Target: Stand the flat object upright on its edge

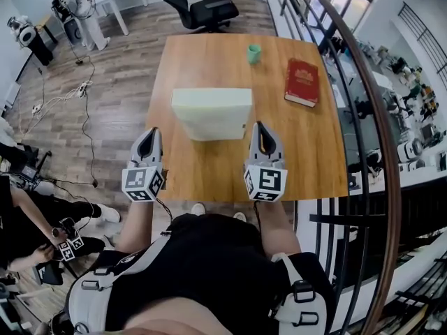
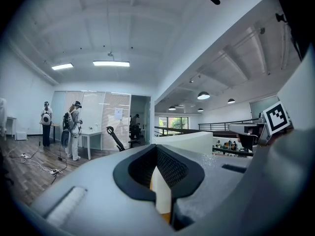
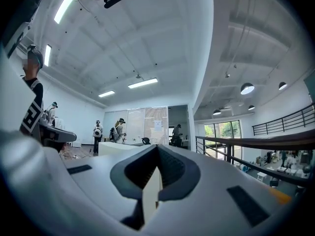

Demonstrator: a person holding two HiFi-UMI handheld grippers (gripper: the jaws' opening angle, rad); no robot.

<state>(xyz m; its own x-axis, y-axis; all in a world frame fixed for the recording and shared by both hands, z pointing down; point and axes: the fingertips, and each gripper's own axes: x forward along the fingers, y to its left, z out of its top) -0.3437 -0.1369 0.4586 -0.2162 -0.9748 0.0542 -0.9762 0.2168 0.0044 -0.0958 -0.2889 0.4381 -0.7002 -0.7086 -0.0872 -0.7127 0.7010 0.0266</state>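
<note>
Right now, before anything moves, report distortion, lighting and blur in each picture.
Head view: fisheye bends the railing into an arc; the table is evenly lit, without glare. Left gripper view: black rounded corners, and the left hand-held gripper looks soft near the lens. Right gripper view: same black corners; ceiling strip lights glow bright.

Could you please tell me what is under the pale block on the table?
The pale block rests on the wooden table, with bare wood showing beside its front and sides. Whether anything thin lies beneath cannot be seen, since the block covers that patch.
</note>
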